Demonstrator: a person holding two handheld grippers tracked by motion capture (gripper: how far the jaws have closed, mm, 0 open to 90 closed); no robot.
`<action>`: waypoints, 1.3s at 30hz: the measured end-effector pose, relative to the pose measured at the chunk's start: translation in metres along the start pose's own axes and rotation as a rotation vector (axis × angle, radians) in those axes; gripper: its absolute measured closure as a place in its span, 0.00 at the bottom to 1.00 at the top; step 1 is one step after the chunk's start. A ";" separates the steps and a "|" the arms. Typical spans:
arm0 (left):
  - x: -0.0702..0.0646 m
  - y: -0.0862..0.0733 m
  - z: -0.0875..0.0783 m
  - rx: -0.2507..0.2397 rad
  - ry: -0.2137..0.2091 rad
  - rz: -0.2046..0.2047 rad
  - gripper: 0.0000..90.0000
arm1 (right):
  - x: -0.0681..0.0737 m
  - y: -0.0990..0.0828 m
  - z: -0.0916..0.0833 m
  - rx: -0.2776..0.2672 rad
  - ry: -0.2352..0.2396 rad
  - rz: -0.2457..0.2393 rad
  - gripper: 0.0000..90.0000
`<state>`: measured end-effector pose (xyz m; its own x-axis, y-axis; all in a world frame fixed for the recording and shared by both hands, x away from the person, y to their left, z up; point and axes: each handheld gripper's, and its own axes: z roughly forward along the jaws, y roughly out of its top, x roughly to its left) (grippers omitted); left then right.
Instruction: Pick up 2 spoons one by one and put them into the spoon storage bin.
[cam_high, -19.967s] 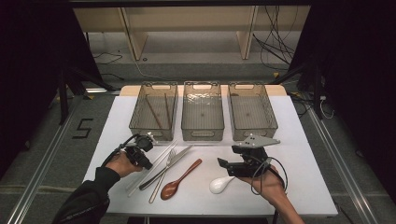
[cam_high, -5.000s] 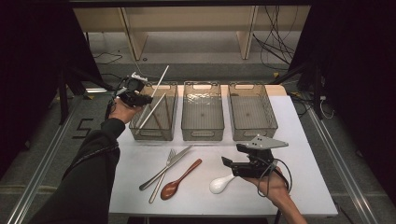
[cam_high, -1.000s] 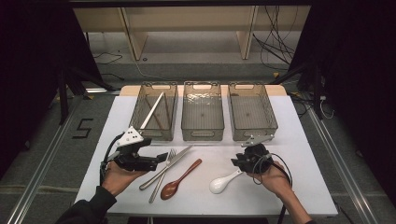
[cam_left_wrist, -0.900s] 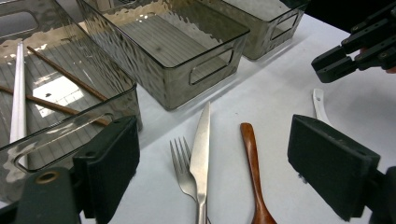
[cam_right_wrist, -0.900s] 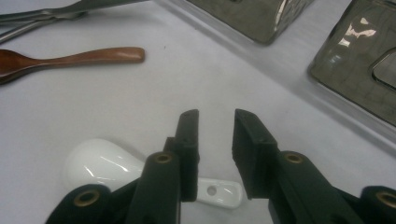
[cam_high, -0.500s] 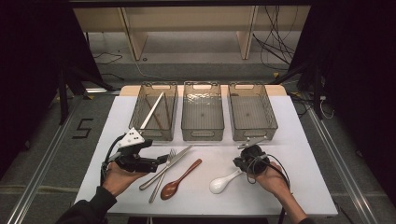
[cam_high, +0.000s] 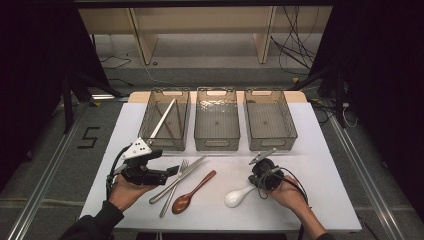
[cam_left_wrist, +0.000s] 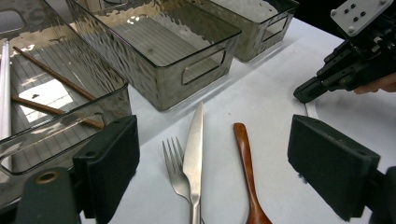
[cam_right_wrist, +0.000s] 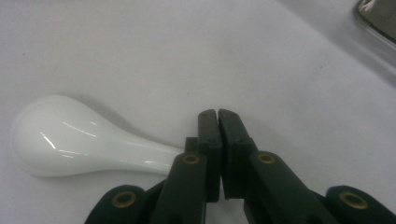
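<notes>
A white ceramic spoon (cam_high: 235, 196) (cam_right_wrist: 84, 140) lies at the front right of the white table (cam_high: 320, 165). My right gripper (cam_high: 256, 184) (cam_right_wrist: 218, 114) points down at the spoon's handle end. Its jaws have just been closing and now meet, with nothing visible between the tips; the handle end disappears under one jaw. My left gripper (cam_high: 172, 172) (cam_left_wrist: 222, 163) is open, low over a fork (cam_high: 175, 192) (cam_left_wrist: 176, 172), a knife (cam_high: 186, 172) (cam_left_wrist: 194, 154) and a brown wooden spoon (cam_high: 192, 192) (cam_left_wrist: 247, 172), holding nothing.
Three clear bins stand in a row behind the cutlery: the left bin (cam_high: 150, 142) holds brown chopsticks (cam_left_wrist: 51, 74) and a long silver utensil (cam_high: 162, 120); the middle bin (cam_high: 216, 145) and right bin (cam_high: 272, 145) look empty.
My right gripper has sunk toward the white spoon's handle and its jaws have come together. The left gripper has stayed where it was, open.
</notes>
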<state>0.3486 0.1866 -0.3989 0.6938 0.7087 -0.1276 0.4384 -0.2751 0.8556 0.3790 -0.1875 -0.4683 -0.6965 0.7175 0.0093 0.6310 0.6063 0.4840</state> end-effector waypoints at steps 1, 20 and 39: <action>0.000 0.000 0.000 0.000 -0.001 -0.002 0.18 | 0.000 0.000 0.000 0.001 0.004 0.001 1.00; 0.001 0.000 -0.004 -0.057 -0.015 -0.016 0.18 | 0.011 -0.004 -0.013 0.205 0.090 -0.043 1.00; 0.002 -0.001 -0.003 -0.063 -0.017 -0.014 0.18 | 0.038 -0.006 -0.018 0.280 0.123 -0.313 0.50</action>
<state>0.3480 0.1901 -0.3981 0.6981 0.7006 -0.1477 0.4112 -0.2234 0.8838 0.3426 -0.1699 -0.4551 -0.8936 0.4486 0.0127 0.4397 0.8696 0.2245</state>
